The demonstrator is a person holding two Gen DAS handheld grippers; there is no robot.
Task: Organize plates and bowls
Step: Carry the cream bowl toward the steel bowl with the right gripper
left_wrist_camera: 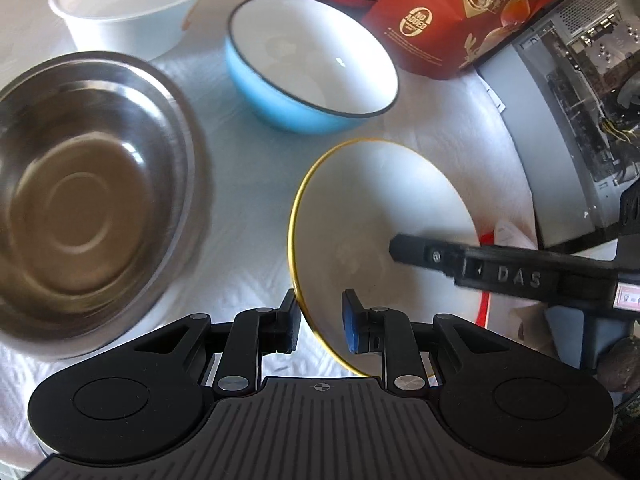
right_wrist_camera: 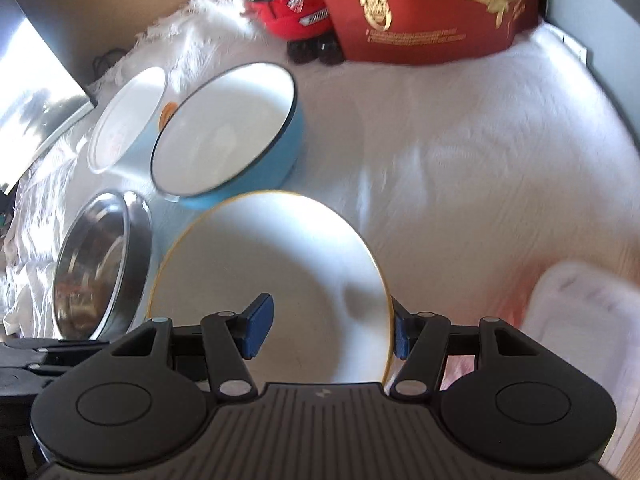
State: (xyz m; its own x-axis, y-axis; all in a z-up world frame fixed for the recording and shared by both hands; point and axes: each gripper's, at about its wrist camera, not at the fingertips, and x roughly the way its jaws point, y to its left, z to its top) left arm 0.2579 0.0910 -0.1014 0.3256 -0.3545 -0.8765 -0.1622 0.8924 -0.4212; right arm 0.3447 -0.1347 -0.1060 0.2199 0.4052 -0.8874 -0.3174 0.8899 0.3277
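A white plate with a yellow rim (left_wrist_camera: 380, 208) (right_wrist_camera: 272, 248) hangs tilted between both grippers above the white cloth. My left gripper (left_wrist_camera: 322, 326) is shut on its left rim, one pad outside and one inside. My right gripper (right_wrist_camera: 330, 328) grips the opposite rim, with its right pad against the outer edge and its left pad over the plate's inner face. One right finger (left_wrist_camera: 440, 256) reaches across the plate in the left wrist view. A steel bowl (left_wrist_camera: 88, 200) (right_wrist_camera: 96, 268), a blue bowl (left_wrist_camera: 312, 64) (right_wrist_camera: 228, 136) and a white bowl (left_wrist_camera: 132, 4) (right_wrist_camera: 124, 120) stand to the left and behind.
A red box (left_wrist_camera: 460, 12) (right_wrist_camera: 432, 12) and a red toy car (right_wrist_camera: 284, 0) stand at the back. An open computer case (left_wrist_camera: 580, 80) borders the right side. A white plastic container (right_wrist_camera: 580, 320) lies at the right. The white cloth (right_wrist_camera: 480, 140) covers the table.
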